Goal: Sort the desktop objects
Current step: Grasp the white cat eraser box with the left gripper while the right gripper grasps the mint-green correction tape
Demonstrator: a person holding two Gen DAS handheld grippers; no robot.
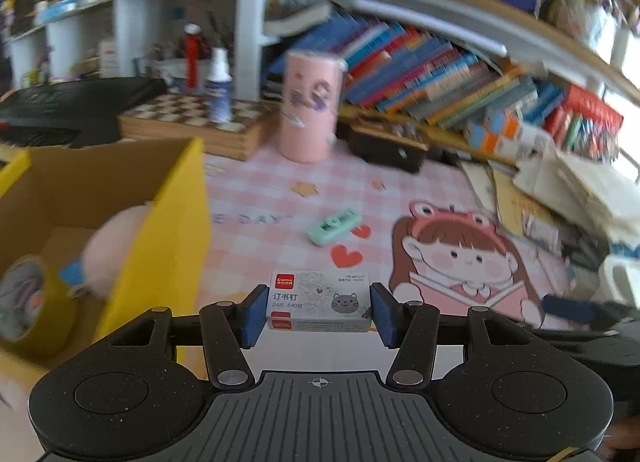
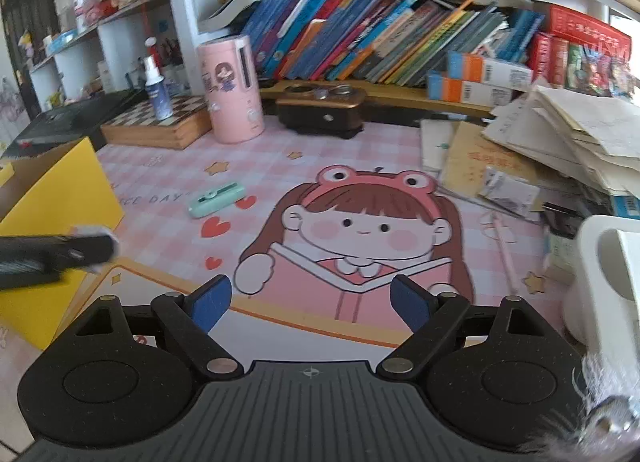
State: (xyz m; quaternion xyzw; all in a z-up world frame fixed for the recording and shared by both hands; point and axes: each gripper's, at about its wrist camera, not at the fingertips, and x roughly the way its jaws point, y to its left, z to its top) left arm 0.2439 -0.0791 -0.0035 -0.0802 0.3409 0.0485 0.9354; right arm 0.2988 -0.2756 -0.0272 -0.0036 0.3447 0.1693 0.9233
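Note:
My left gripper (image 1: 319,312) is shut on a small grey staple box (image 1: 319,300) with a cat picture, held above the pink desk mat (image 1: 260,202) just right of a yellow cardboard box (image 1: 160,230). Inside that box lie a roll of yellow tape (image 1: 32,302) and a pink soft object (image 1: 112,246). A mint green case (image 1: 335,225) lies on the mat ahead; it also shows in the right wrist view (image 2: 216,199). My right gripper (image 2: 310,306) is open and empty over the cartoon girl on the mat (image 2: 360,230). The left gripper shows blurred at the left of that view (image 2: 76,248).
A pink cylinder humidifier (image 2: 234,88), a chessboard box (image 2: 160,122) with a spray bottle (image 2: 154,88), and a dark wooden box (image 2: 320,110) stand at the back. Books fill the shelf (image 2: 360,42). Papers pile at the right (image 2: 560,142). A white mug (image 2: 604,282) stands near right.

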